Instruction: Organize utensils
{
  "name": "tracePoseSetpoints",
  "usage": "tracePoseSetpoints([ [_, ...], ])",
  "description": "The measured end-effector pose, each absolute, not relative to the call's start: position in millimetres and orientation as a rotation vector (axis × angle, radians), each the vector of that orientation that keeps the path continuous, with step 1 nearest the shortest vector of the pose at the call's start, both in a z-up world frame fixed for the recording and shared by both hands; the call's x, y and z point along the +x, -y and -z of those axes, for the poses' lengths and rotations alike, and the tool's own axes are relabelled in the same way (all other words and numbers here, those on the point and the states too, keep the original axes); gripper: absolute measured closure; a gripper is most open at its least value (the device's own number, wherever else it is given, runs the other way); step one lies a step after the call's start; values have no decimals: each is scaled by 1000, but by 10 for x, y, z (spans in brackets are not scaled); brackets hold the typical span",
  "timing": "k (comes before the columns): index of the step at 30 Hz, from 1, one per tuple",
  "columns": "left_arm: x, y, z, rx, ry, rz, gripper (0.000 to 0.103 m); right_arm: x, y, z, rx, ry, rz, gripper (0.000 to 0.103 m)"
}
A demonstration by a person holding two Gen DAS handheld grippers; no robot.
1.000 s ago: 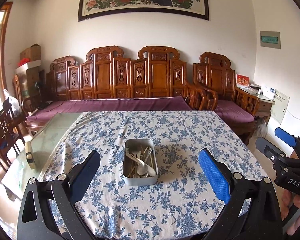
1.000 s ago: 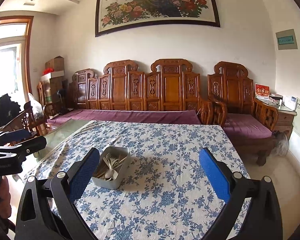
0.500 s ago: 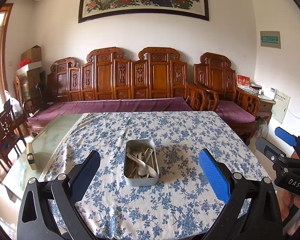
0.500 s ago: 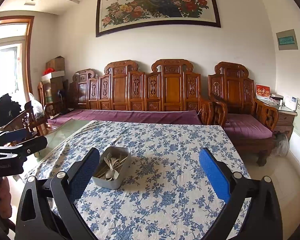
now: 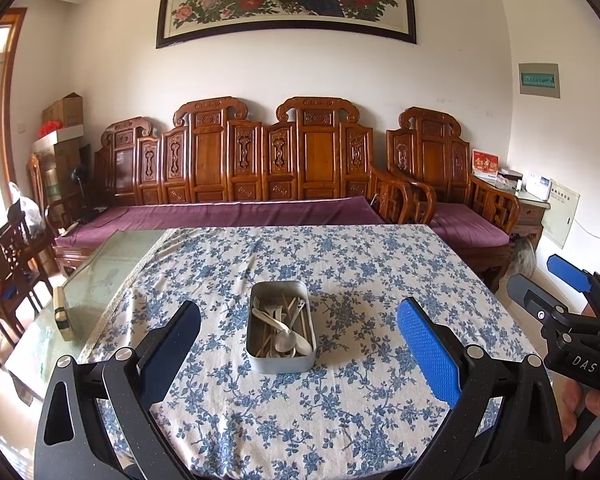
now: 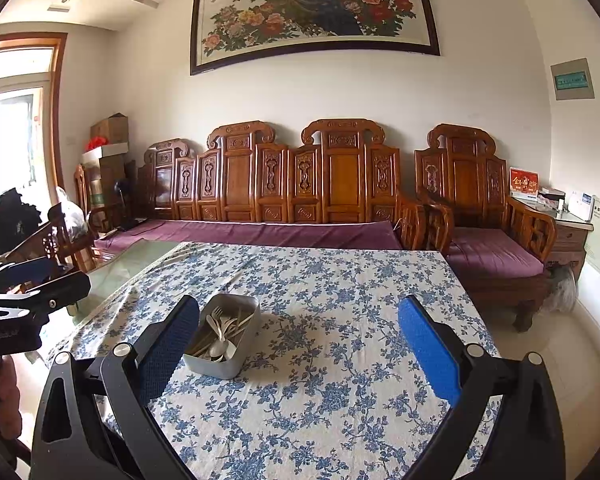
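Utensils [image 5: 282, 328] are seen heaped in a metal tin [image 5: 281, 360] at centre frame on the tabletop [image 5: 340, 420], straight ahead of the wide-open, empty left hand-held gripper [image 5: 298, 344]; the right hand-held gripper [image 6: 298, 344], equally spread, is offset rightward.

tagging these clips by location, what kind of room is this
Most likely a home living room doubling as a dining space: a carved wooden sofa with purple cushions lines the wall, a large framed peacock-and-flower painting hangs above it, and a table with a blue floral tablecloth holds a metal tin of utensils.
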State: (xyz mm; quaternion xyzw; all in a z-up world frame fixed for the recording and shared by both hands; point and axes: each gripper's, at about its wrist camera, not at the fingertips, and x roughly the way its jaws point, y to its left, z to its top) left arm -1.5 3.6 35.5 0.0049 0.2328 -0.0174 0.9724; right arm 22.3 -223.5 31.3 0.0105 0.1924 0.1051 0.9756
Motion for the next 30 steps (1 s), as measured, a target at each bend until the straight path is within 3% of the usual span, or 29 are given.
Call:
tracePoseSetpoints([
  [30,-45,-13,-374,9,-461,34,8,215,2245,-318,23,-387,-214,3],
])
